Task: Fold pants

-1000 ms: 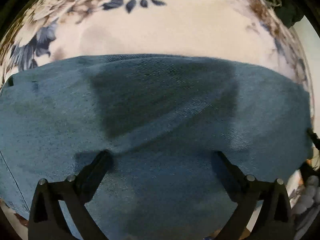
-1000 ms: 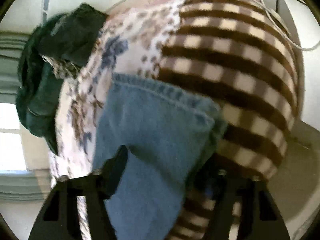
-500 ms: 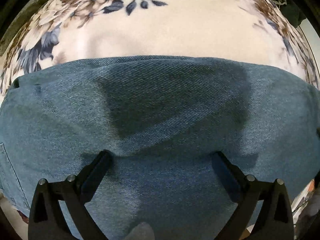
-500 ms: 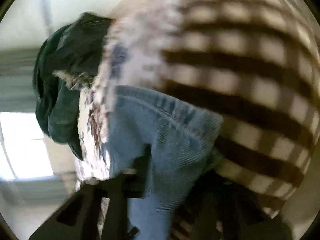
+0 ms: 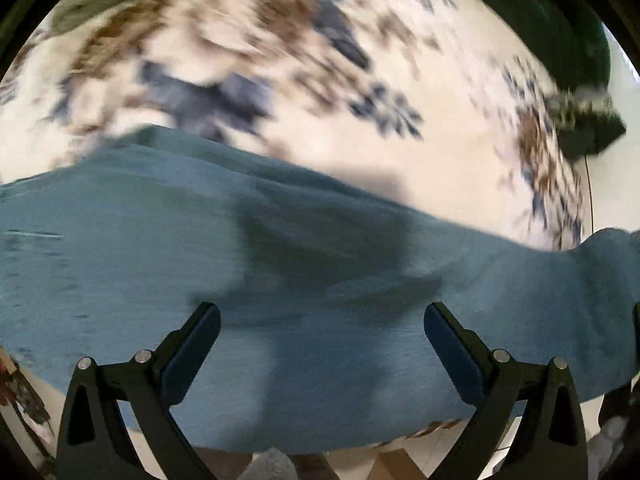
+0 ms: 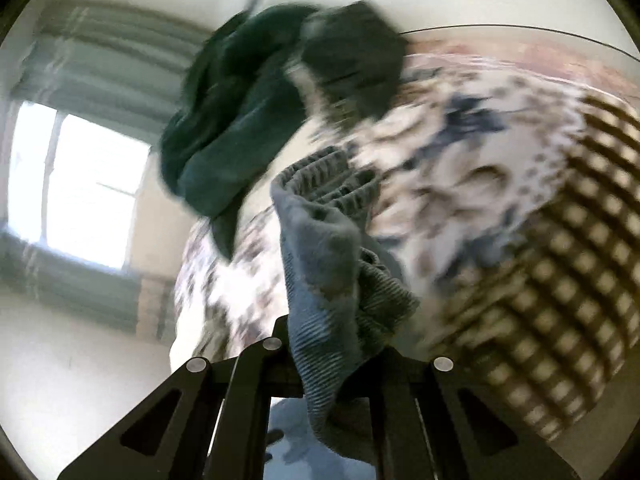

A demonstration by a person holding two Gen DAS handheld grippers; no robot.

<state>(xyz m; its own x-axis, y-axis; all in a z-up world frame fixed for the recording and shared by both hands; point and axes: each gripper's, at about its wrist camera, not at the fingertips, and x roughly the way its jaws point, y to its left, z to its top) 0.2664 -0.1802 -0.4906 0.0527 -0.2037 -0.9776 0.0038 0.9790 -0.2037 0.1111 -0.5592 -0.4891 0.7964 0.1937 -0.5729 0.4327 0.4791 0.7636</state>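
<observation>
The blue denim pants lie flat across a floral bedspread in the left wrist view. My left gripper is open, its fingers spread just over the denim, holding nothing. In the right wrist view my right gripper is shut on a bunched end of the pants and holds it lifted above the bed; the ribbed waistband stands up beyond the jaws. Both views are blurred.
A dark green garment is heaped at the bed's far end, also in the left wrist view. A brown-and-cream checked blanket lies to the right. A window is at left.
My right gripper has closed on the pants' end and lifted it, swinging up and left. The left gripper stays open; its view has shifted and the denim edge has moved.
</observation>
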